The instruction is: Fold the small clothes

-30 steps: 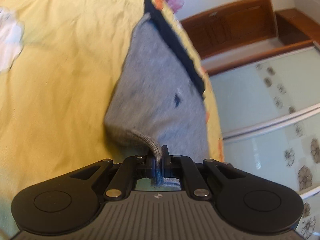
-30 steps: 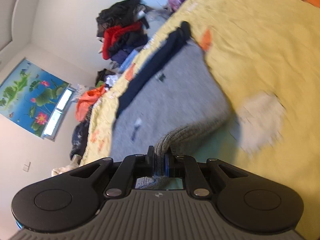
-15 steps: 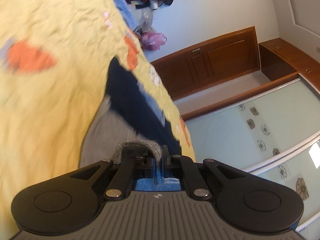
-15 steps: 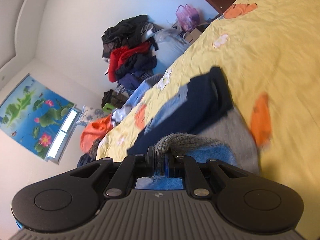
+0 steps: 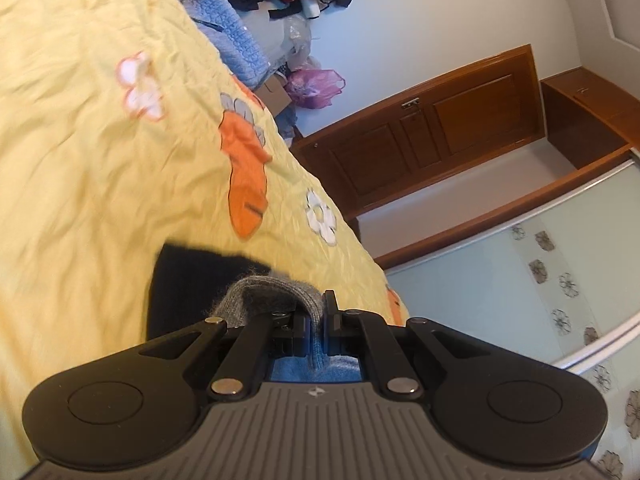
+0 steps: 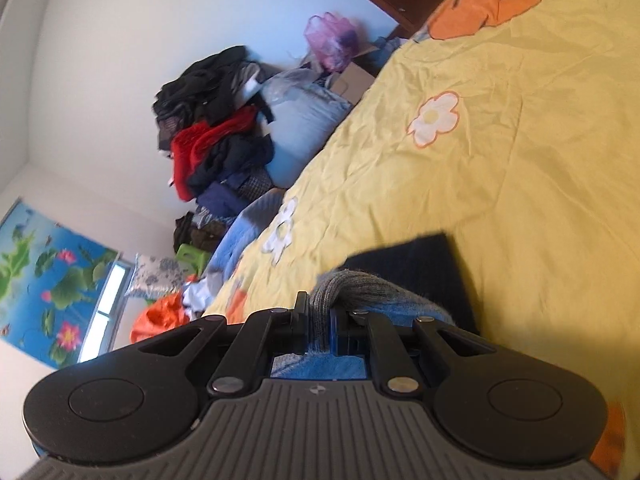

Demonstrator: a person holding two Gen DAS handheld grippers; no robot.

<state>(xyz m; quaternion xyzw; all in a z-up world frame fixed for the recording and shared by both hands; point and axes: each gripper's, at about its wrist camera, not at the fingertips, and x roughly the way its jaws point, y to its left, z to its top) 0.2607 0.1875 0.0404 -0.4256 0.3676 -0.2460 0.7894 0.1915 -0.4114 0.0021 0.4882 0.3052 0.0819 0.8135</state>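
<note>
A grey knitted garment with a dark navy band lies on the yellow bed sheet [image 5: 100, 168]. My left gripper [image 5: 318, 326] is shut on the grey ribbed hem [image 5: 272, 292], which bunches up just ahead of the fingers. The navy band [image 5: 188, 280] shows beyond it, to the left. In the right wrist view my right gripper [image 6: 319, 322] is shut on another part of the grey hem [image 6: 352, 286], with the navy band [image 6: 424, 264] behind it. Blue fabric [image 6: 320, 366] shows under both grippers. Most of the garment is hidden below the grippers.
The yellow sheet [image 6: 500, 168] carries orange carrot and white flower prints. A pile of dark and red clothes [image 6: 212, 136] rises past the bed's far end, beside a pink bag [image 6: 330, 38]. A blue quilt [image 5: 236, 46] hangs off the bed edge. A wooden cabinet [image 5: 432, 136] and glass wardrobe doors [image 5: 540, 280] stand alongside.
Both grippers have carried the grey hem toward the navy band and the far end of the bed. The wide grey cloth seen before has folded out of sight beneath them.
</note>
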